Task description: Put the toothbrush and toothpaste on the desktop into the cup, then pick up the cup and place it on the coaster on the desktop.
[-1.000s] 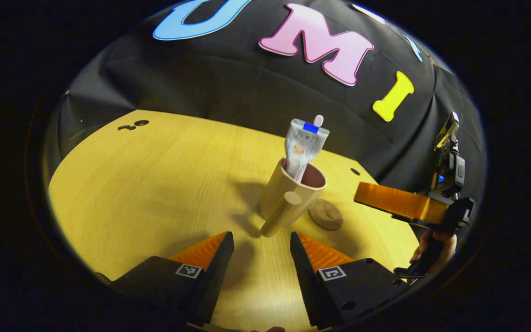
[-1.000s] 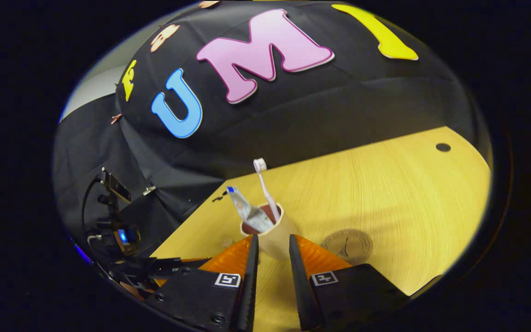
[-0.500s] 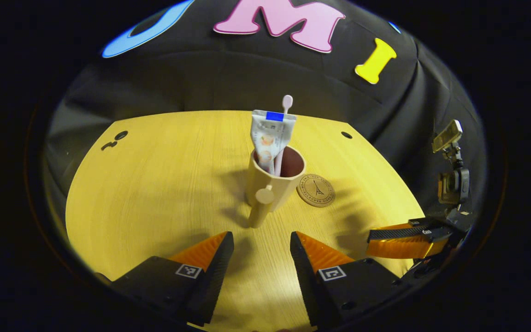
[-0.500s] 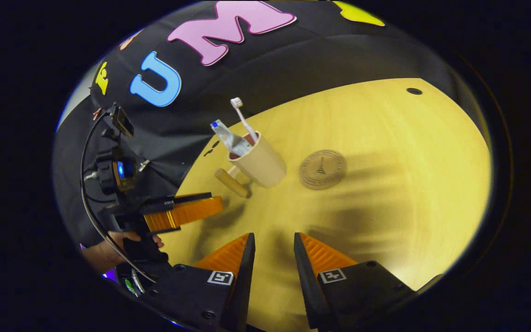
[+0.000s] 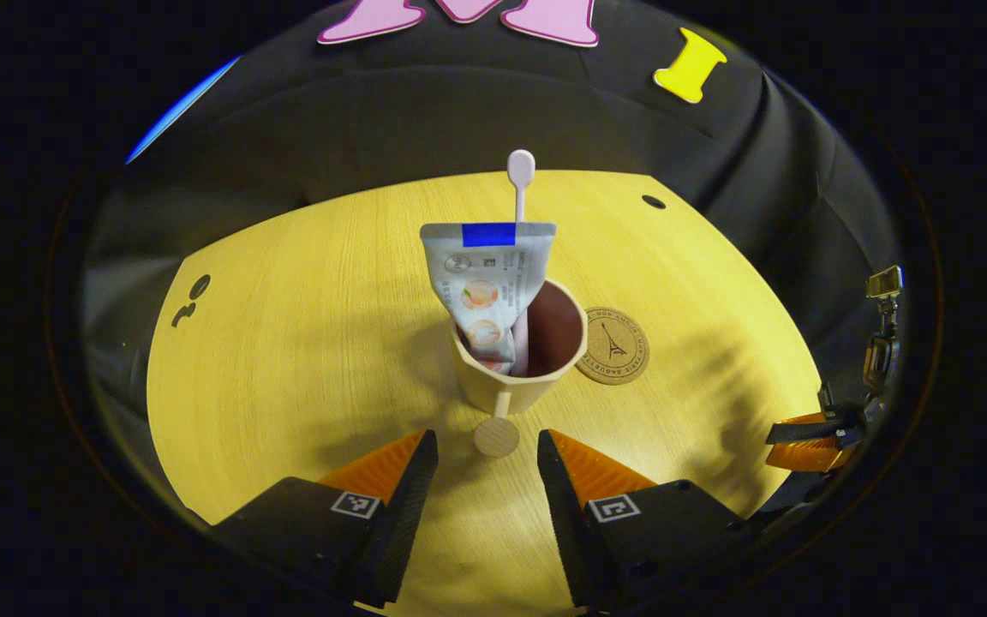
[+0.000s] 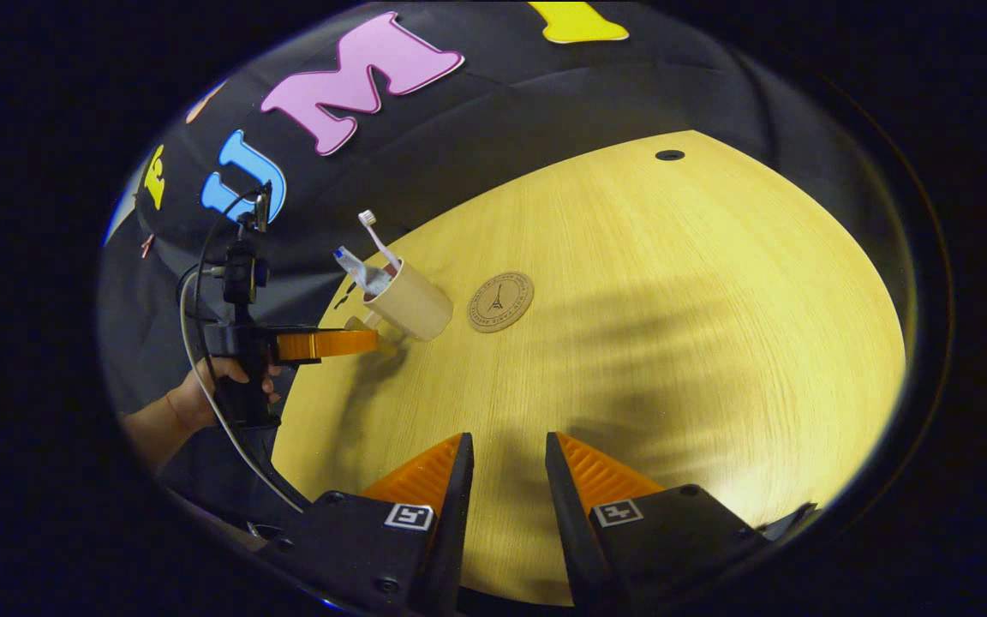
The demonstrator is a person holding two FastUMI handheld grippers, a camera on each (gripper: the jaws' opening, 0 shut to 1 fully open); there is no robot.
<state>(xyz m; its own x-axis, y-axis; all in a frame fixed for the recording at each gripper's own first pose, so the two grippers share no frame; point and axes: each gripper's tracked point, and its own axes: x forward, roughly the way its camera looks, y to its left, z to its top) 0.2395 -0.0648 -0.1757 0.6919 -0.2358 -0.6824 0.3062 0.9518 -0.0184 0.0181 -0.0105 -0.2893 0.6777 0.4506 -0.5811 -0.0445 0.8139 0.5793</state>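
A beige cup [image 5: 517, 386] stands upright on the wooden desktop [image 5: 288, 360] with a toothpaste tube [image 5: 487, 283] and a toothbrush [image 5: 520, 171] standing in it. Its peg-like handle [image 5: 496, 435] points at my left gripper [image 5: 485, 440], which is open, and the handle's end sits level with the fingertips, between them. A round brown coaster [image 5: 616, 345] lies just right of the cup. In the right gripper view the cup [image 6: 412, 302], the coaster [image 6: 500, 302] and the left gripper [image 6: 326, 343] are far off at the left. My right gripper [image 6: 508, 444] is open over bare desktop, holding nothing.
The right gripper [image 5: 806, 428] hangs at the desktop's right edge in the left gripper view. A hand [image 6: 202, 398] holds the left gripper, with a cable trailing from it. Small dark holes [image 5: 653, 201] mark the desktop near the back. The black cloth wall rises behind.
My left gripper has moved in and squared up to the cup until the handle end lies between its fingertips. My right gripper has drawn back, away from the cup.
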